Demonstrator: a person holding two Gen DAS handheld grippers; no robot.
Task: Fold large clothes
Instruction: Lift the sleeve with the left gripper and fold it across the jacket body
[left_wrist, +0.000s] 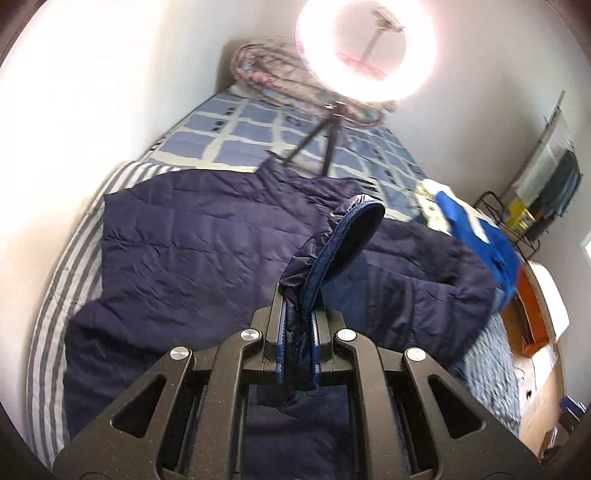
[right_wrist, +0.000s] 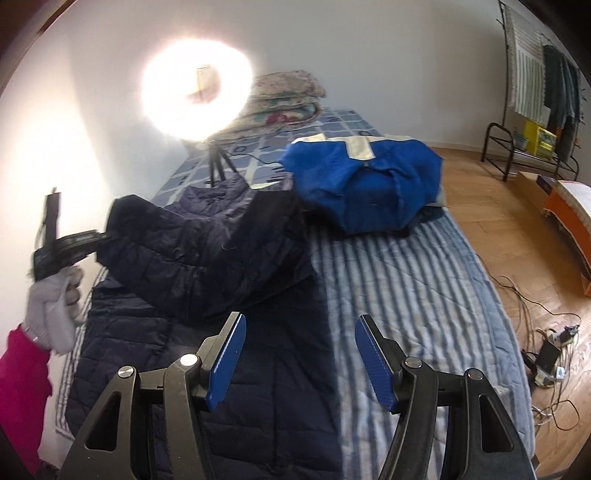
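Right gripper (right_wrist: 301, 354) hangs wide open over the striped bedspread (right_wrist: 406, 295), right at the navy puffer jacket (right_wrist: 192, 258) edge. Over left, the left gripper (right_wrist: 107, 236) pinches a lifted jacket flap. Folded blue garment (right_wrist: 362, 184) sits beyond, ring light (right_wrist: 195, 88) blazing.

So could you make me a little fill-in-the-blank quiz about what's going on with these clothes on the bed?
1. The left gripper is shut on the cuff of the ____ puffer jacket.
2. The right gripper has its jaws ____, holding nothing.
3. The folded blue garment lies on the ____.
4. The glowing ring light stands on a small ____.

Missing words: navy; open; bed; tripod
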